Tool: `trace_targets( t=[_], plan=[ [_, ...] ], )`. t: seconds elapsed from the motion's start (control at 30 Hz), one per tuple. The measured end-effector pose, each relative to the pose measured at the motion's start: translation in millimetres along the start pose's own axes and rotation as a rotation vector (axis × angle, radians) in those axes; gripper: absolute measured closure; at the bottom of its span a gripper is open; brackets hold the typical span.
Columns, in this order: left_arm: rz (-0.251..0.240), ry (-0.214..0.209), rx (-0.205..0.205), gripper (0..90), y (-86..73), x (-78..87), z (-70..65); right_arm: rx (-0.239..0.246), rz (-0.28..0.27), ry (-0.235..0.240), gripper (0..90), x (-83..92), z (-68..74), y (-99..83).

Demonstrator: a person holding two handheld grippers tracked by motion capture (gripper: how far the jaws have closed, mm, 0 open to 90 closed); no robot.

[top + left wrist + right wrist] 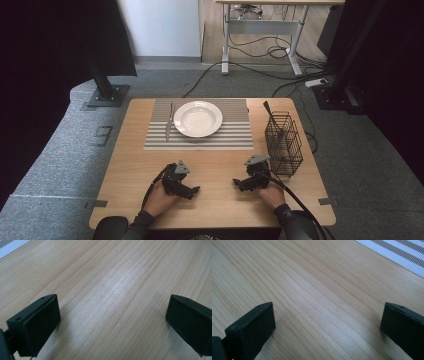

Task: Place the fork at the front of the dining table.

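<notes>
Both hands low on table (220,165), L tongs (194,190) & R tongs (238,184) apart, empty.

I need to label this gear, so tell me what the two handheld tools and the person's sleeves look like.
Both tools, left and right, are black and angular with blocky matte jaws. Each carries a grey three-cornered plate on top and trails a black cable. The person's sleeves are dark with ribbed cuffs.
</notes>
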State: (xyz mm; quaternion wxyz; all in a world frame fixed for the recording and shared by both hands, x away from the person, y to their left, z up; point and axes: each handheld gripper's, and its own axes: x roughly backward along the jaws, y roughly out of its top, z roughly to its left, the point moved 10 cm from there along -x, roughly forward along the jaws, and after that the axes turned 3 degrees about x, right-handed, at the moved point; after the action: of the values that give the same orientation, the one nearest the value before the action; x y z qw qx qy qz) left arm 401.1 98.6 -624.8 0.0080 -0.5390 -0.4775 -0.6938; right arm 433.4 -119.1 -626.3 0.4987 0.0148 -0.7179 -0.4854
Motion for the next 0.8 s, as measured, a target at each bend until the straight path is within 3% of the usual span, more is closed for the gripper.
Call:
trace_targets(
  t=[0.3, 0.6, 0.8],
  plan=[
    [-0.005, 0.008, 0.011, 0.0, 2.1, -1.7, -0.4, 0.000, -0.002, -0.002, 0.0, 0.6, 1.3, -0.7],
    [0.001, -0.009, 0.001, 0.0, 4.6, -2.7, -0.8, -0.013, -0.001, -0.012, 0.0, 2.1, 2.5, -2.0],
    [-0.039, -0.039, 0.015, 0.5, 19.4, 5.3, -2.9, -0.012, 0.000, -0.011, 0.0, 4.3, 4.0, -4.2]
  ],
)
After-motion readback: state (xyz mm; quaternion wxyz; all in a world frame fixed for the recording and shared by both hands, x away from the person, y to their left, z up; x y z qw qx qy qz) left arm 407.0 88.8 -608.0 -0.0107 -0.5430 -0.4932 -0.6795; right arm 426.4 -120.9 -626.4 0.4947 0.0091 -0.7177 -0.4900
